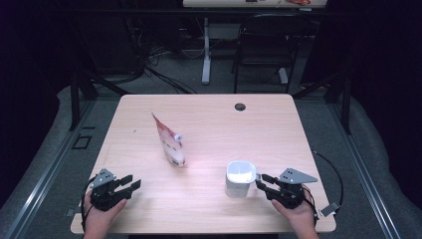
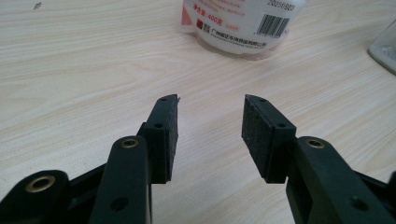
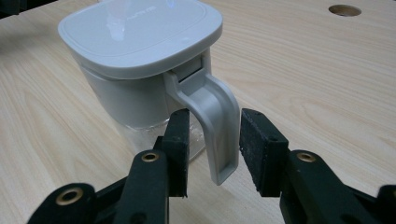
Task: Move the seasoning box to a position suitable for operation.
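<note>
Right tongs (image 3: 212, 135) down at the near right of the tabletop (image 1: 209, 114), released, pads either side of the grey handle (image 3: 217, 123) of the white lidded jug (image 1: 240, 178), handle in the gap but not pinched. Jug upright, lid on, handle pointing at the right hand (image 1: 298, 215). Left tongs (image 2: 210, 133) spread wide at the near left corner, nothing between them, only bare wood. Further in, around mid-table, a red-and-white spouted pouch (image 1: 170, 142) standing tilted, well apart from the jug.
</note>
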